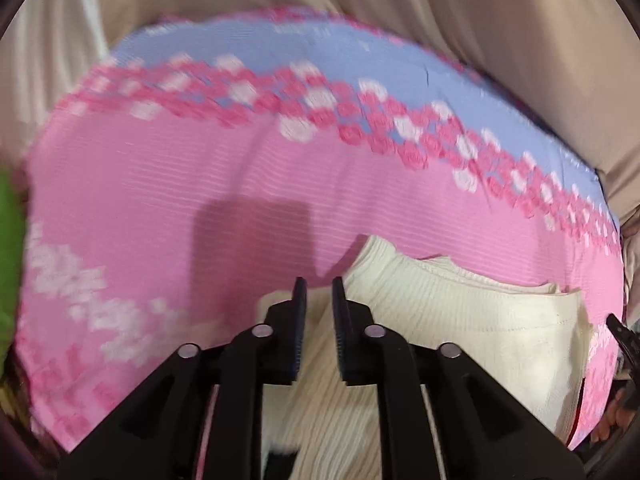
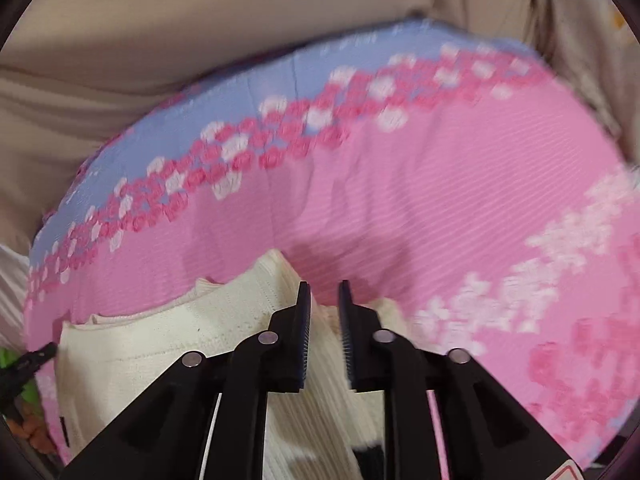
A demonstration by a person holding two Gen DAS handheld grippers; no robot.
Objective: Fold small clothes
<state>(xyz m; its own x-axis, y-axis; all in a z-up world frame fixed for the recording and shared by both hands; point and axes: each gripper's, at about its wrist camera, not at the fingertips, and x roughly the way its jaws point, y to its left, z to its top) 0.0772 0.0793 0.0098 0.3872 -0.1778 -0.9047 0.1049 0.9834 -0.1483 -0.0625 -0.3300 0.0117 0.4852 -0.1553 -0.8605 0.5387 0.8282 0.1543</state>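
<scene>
Nearest to me, my left gripper (image 1: 319, 280) has its two black fingers drawn in to a narrow gap, and a ribbed strip of the cream knitted garment (image 1: 472, 316) runs between the pads; whether they actually pinch the cloth I cannot tell. My right gripper (image 2: 325, 284) looks the same: fingers close together, the ribbed cream knit (image 2: 160, 340) passing between and under them, and again I cannot say for certain that it is gripped.

The garment lies at the near edge of the pink ribbed blanket with white and deep-pink flower patterns (image 1: 168, 184). In the left wrist view it spreads to the right of my fingers, with layered edges stacked on its far side. In the right wrist view it spreads to the left, a stitched hem line crossing it.

At the right edge of the left view, the black tip of my other gripper shows just beside the garment's edge.

Farther off, a band of pink and white flowers crosses the blanket, then a pale blue strip (image 1: 280, 52). Beyond the blanket hangs a beige cloth in soft folds (image 2: 200, 12). Something bright green (image 1: 10, 240) sits at the far left of the left view.
</scene>
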